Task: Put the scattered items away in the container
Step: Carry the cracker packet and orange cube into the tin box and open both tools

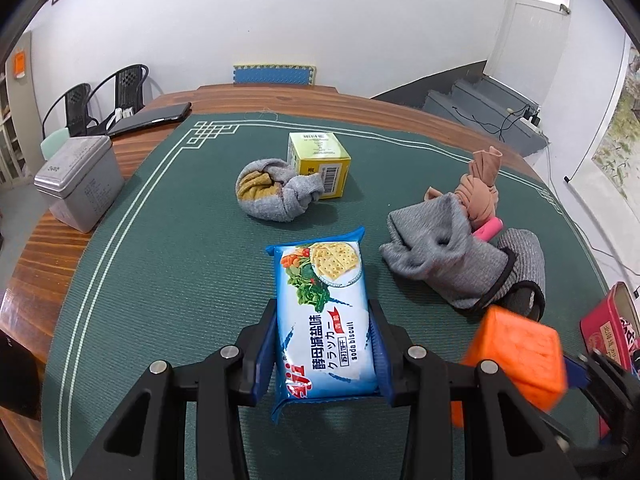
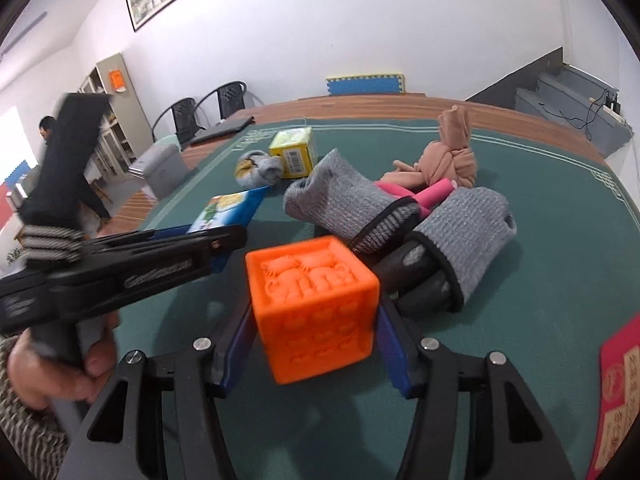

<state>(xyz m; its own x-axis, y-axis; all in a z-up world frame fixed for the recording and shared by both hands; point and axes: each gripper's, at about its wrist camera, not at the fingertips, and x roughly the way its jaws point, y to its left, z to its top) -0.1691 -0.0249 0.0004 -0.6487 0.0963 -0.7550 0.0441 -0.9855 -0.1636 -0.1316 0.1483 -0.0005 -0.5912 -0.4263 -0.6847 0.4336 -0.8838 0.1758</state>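
Green felt covers the surface (image 1: 168,240), and from left to right the knotted grey sock (image 1: 276,192), yellow box (image 1: 320,160), grey gloves (image 1: 452,256) and tan cloth bundle (image 1: 480,188) lie loose on it, well apart from the red container (image 1: 608,328) at the far right edge. Your left gripper (image 1: 324,344) is clamped on the biscuit packet (image 1: 326,320), held low and level over the felt. Your right gripper (image 2: 316,320) is closed on the orange cube (image 2: 312,304), so both, by my reading, are bound for the container.
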